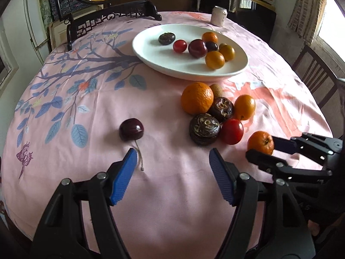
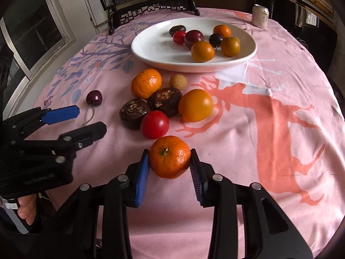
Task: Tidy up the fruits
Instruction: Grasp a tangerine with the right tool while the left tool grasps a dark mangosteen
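A white plate (image 1: 151,54) (image 2: 151,51) at the table's far side holds several small fruits. In front of it lies a cluster: a large orange (image 1: 196,97) (image 2: 146,83), two dark brown fruits (image 1: 204,129), a red tomato (image 1: 231,131) (image 2: 154,124), a yellow-orange citrus (image 2: 195,105) and a lychee (image 2: 177,82). A cherry (image 1: 131,129) (image 2: 94,98) lies apart to the left. My right gripper (image 2: 170,161) (image 1: 262,147) is shut on a small mandarin (image 2: 170,157) (image 1: 261,142) resting on the cloth. My left gripper (image 1: 172,164) (image 2: 90,118) is open and empty, just short of the cherry.
A pink patterned tablecloth (image 2: 269,118) covers the round table. A drink can (image 2: 260,16) (image 1: 219,15) stands at the far right behind the plate. A dark carved stand with a round painted screen (image 1: 120,15) is at the far edge. A wooden chair (image 1: 317,77) stands to the right.
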A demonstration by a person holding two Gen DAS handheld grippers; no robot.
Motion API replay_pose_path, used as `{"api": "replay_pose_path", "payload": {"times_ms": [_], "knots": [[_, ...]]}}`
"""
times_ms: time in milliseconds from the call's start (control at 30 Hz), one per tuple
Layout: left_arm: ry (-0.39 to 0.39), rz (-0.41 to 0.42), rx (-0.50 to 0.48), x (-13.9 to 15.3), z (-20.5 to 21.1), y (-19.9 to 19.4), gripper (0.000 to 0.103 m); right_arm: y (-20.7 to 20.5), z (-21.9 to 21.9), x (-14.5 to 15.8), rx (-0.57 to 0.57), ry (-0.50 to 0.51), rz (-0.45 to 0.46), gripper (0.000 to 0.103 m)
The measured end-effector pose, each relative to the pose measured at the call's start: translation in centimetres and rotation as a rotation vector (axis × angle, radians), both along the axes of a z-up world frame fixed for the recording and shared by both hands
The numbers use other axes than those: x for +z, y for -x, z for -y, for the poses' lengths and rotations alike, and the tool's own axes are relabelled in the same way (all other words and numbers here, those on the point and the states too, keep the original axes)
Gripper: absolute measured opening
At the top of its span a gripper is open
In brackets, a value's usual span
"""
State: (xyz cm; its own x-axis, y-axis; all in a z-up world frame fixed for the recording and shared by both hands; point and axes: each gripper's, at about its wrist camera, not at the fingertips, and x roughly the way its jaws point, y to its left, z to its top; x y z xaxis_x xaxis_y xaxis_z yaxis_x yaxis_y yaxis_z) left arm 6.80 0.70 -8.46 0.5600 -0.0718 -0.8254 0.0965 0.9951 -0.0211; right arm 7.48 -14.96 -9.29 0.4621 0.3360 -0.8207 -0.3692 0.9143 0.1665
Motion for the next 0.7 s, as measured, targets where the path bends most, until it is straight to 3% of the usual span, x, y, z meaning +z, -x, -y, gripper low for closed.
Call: {"api": "replay_pose_path", "payload": {"times_ms": [233, 367, 433, 500, 700], "knots": [[-0.011, -0.073, -0.026, -2.2, 2.0, -2.5, 0.07, 0.4, 4.9, 1.2, -0.119, -0.037, 0.023, 0.037], [-0.024, -0.052, -0.038, -2.4, 2.9, -3.6, 0.067, 0.8, 6.4, 1.5, -0.142, -0.078, 0.018, 0.037], [-0.03, -0.038, -0.038, -2.3, 3.3, -4.1, 0.061, 0.7, 6.7, 1.5, -0.155, -0.084, 0.016, 0.037], [-0.015, -0.035, -0.053, -2.0, 3.7, -4.2, 0.04, 0.7, 6.9, 1.6, -0.16, -0.093, 0.012, 0.037], [0.057, -0.049, -0.051, -1.5, 2.9, -3.2, 0.04, 0.8, 6.5, 1.8, -0.148, -0.089, 0.02, 0.037]]}}
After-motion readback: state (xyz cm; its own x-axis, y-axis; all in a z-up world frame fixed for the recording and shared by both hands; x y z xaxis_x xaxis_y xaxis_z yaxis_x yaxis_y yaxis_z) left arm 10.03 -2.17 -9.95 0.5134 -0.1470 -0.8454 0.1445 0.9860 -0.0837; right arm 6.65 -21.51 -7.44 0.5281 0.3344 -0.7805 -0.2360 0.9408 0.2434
